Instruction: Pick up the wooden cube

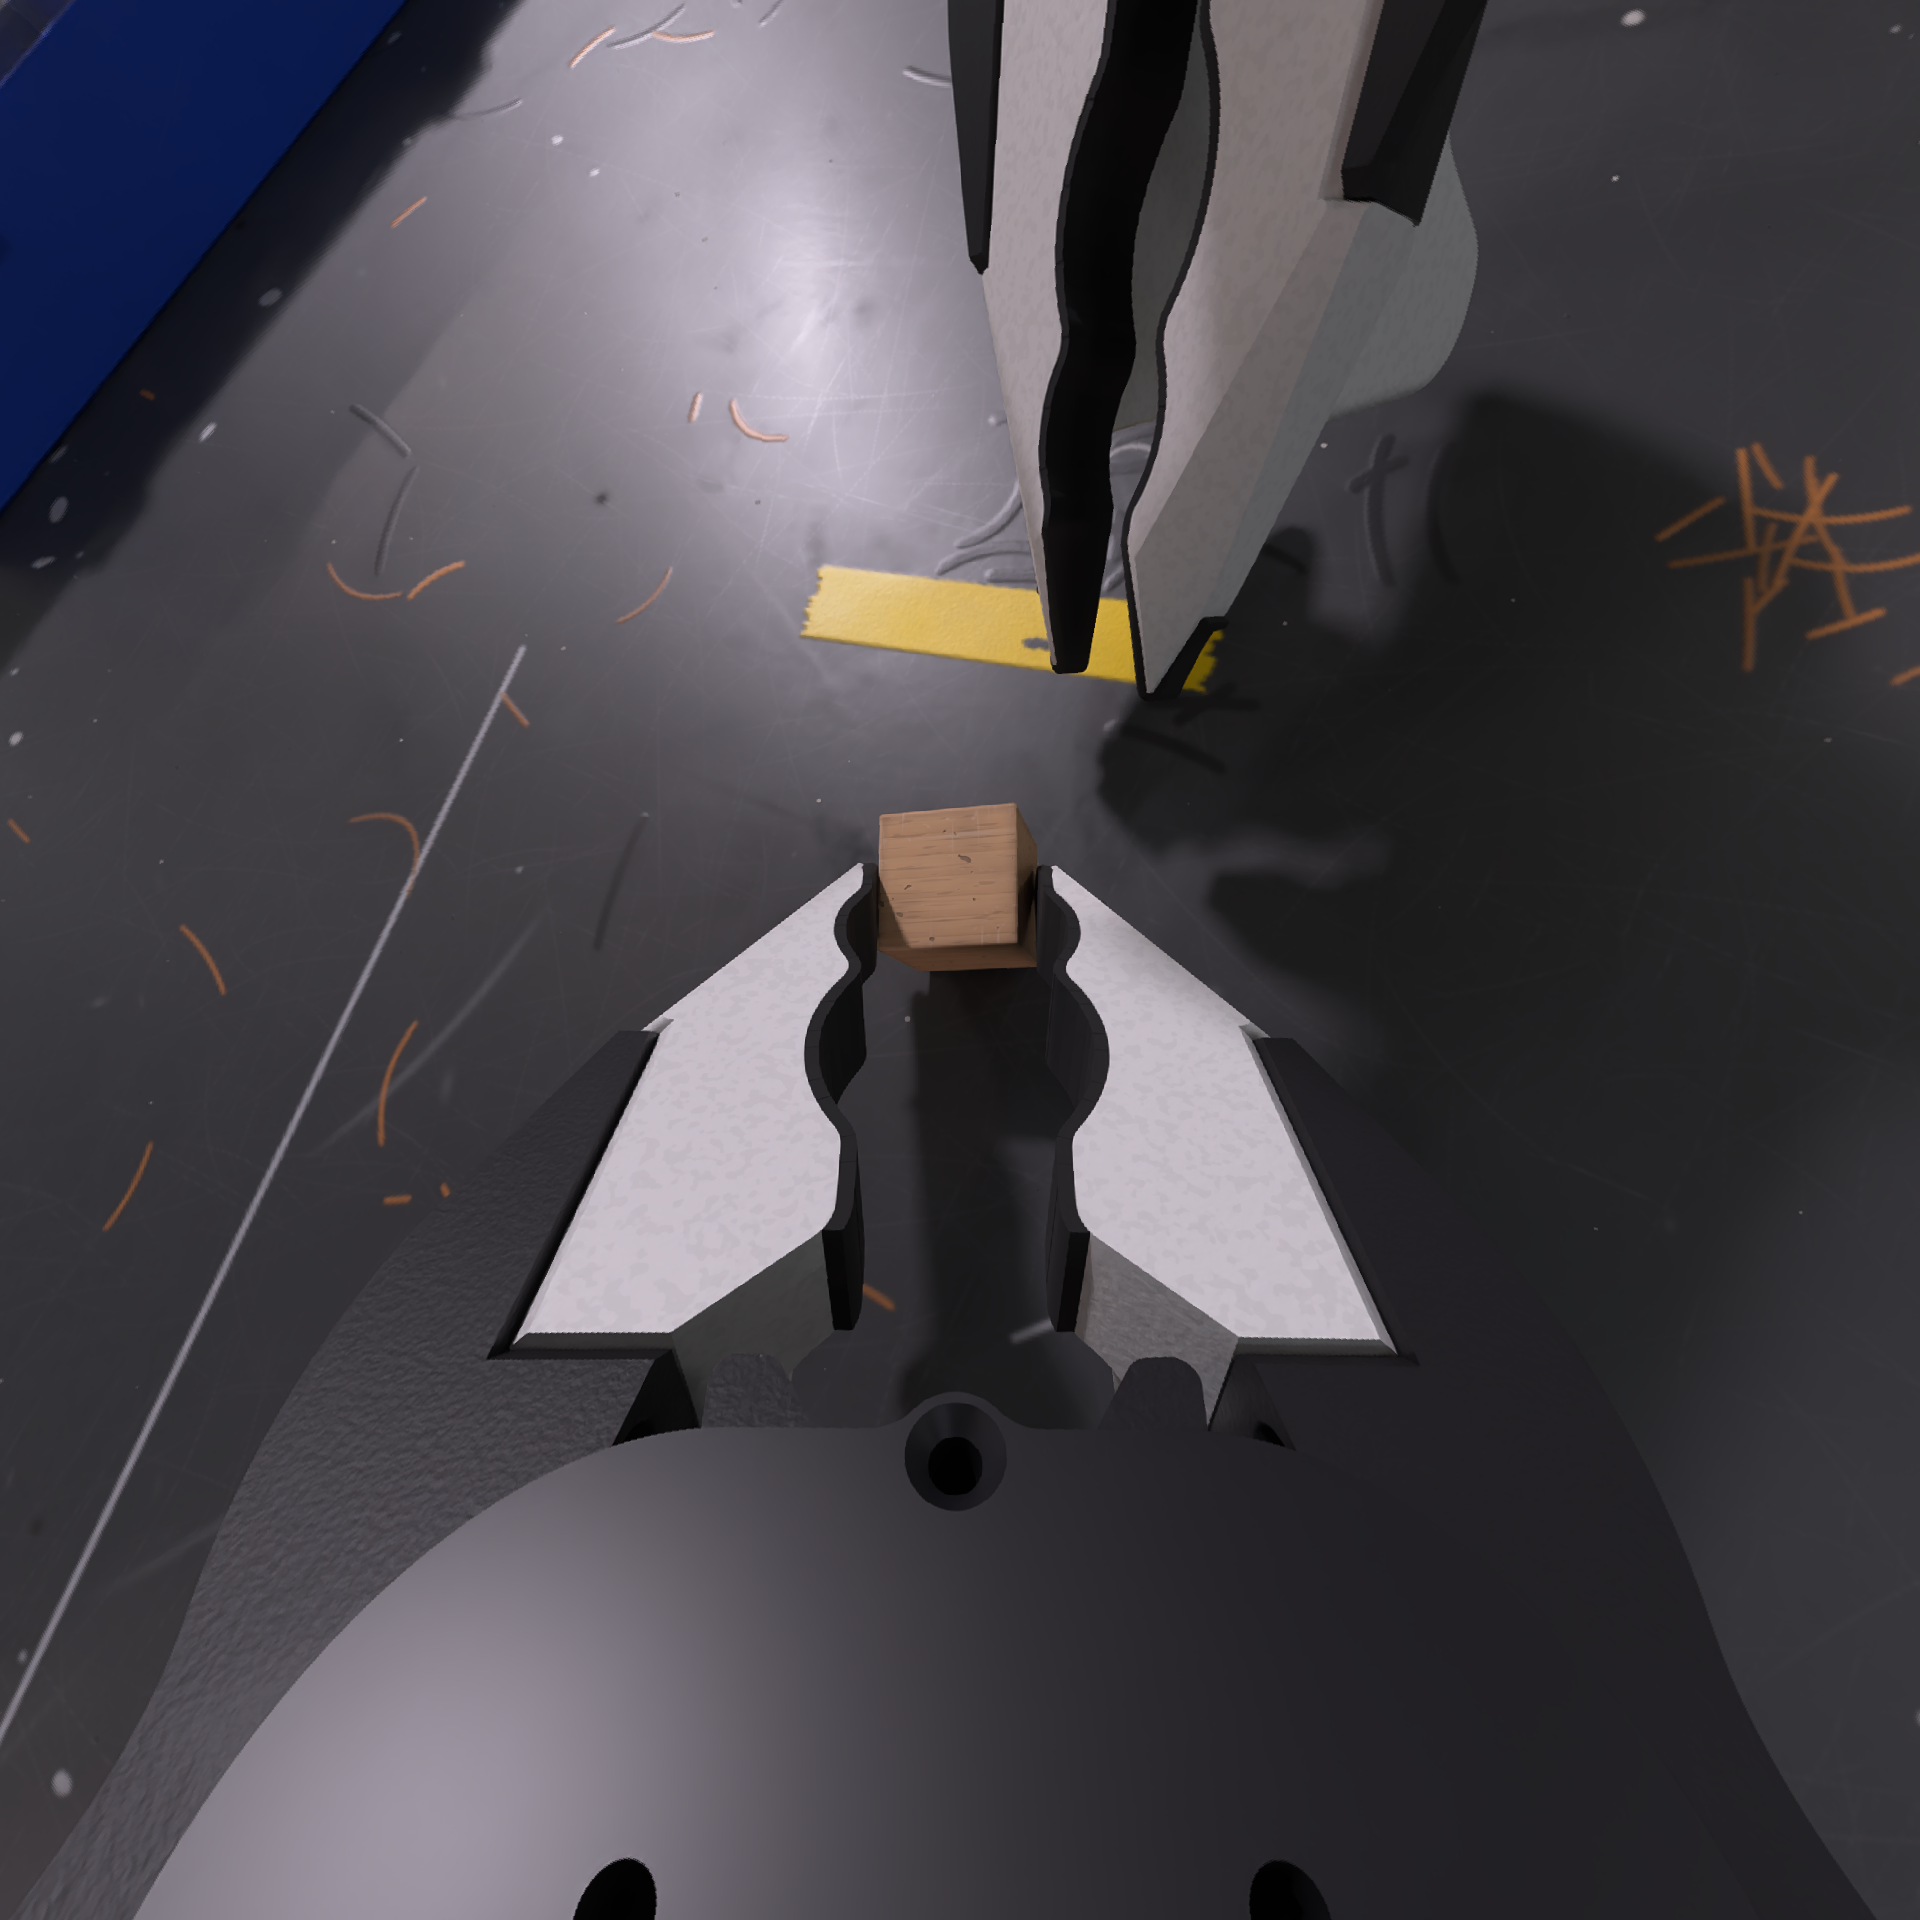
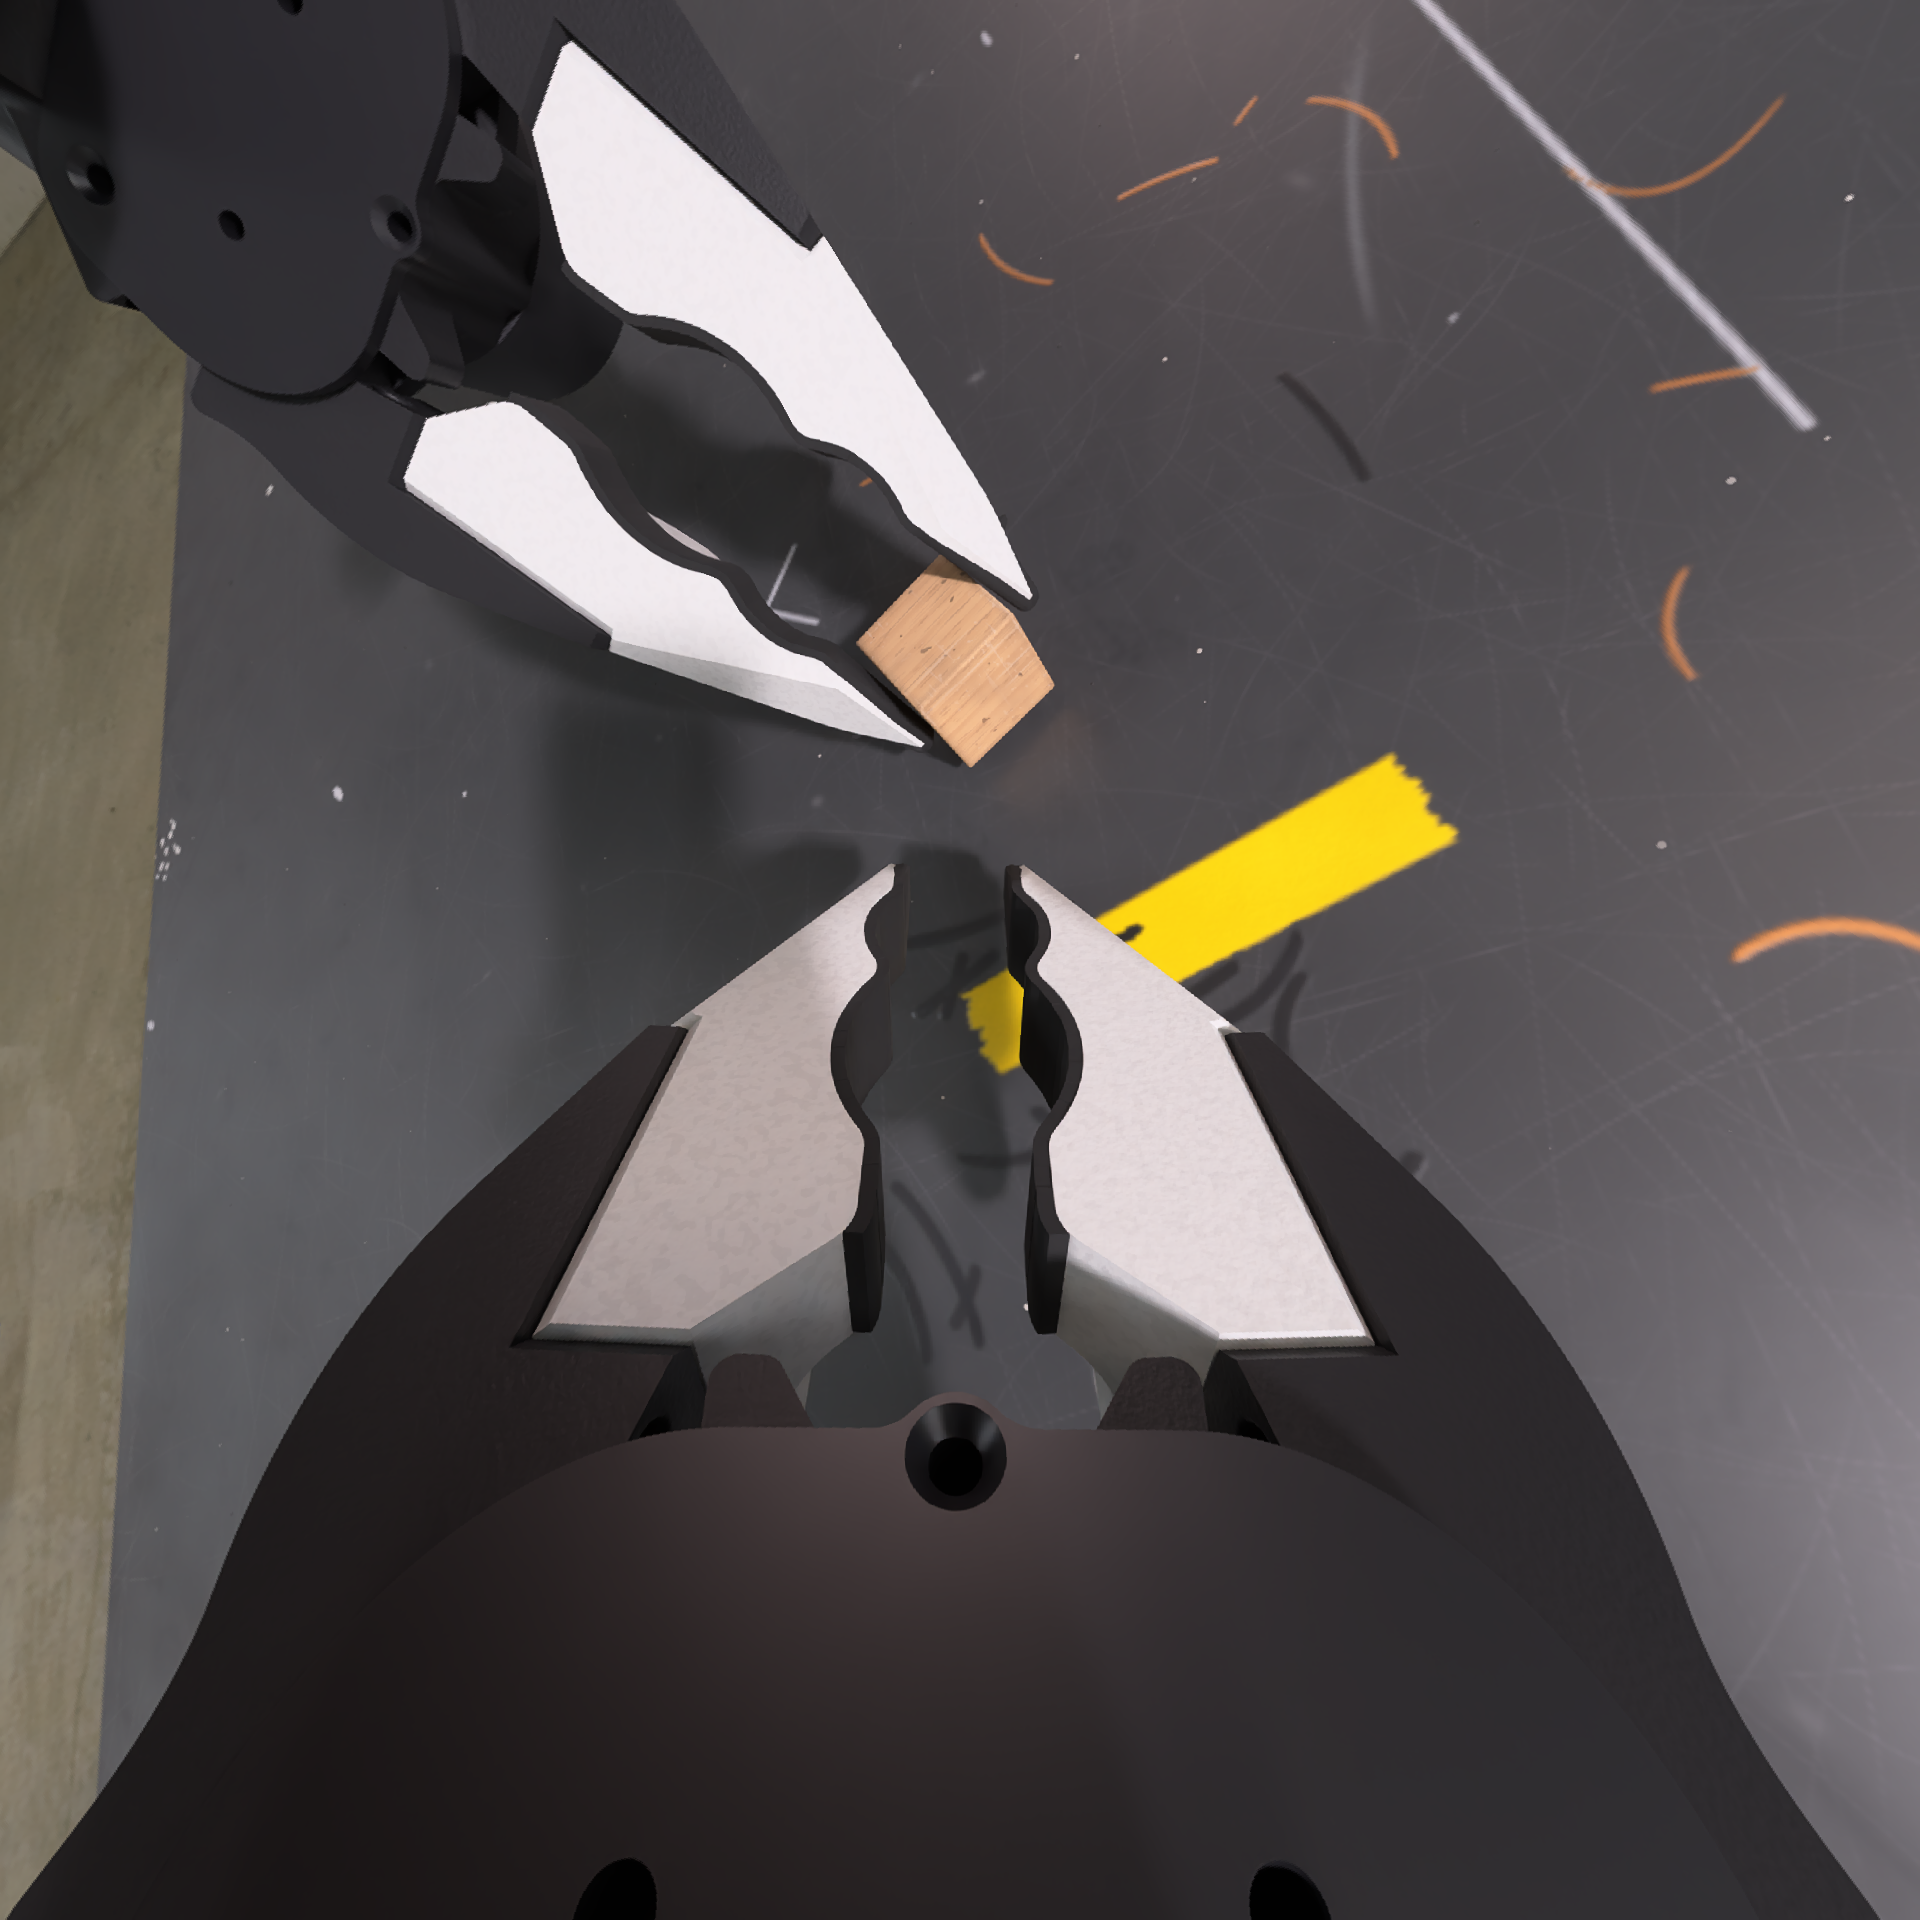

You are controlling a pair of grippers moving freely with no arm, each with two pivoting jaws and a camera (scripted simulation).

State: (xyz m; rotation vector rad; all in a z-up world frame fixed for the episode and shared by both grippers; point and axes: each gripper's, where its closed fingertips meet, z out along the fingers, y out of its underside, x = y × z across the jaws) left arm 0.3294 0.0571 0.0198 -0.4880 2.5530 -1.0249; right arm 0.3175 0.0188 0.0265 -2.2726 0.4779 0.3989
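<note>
Left gripper jaws clamp the cube at the very tips, just above the worktop. Right gripper jaws narrowly apart, empty, near the yellow tape. Grip looks shallow: lift slowly and straight, without tilting.

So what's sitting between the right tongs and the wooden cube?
Nothing: in the right wrist view only bare dark tabletop separates the right tongs from the wooden cube, held by the left tongs. The yellow tape lies off to the side.
</note>
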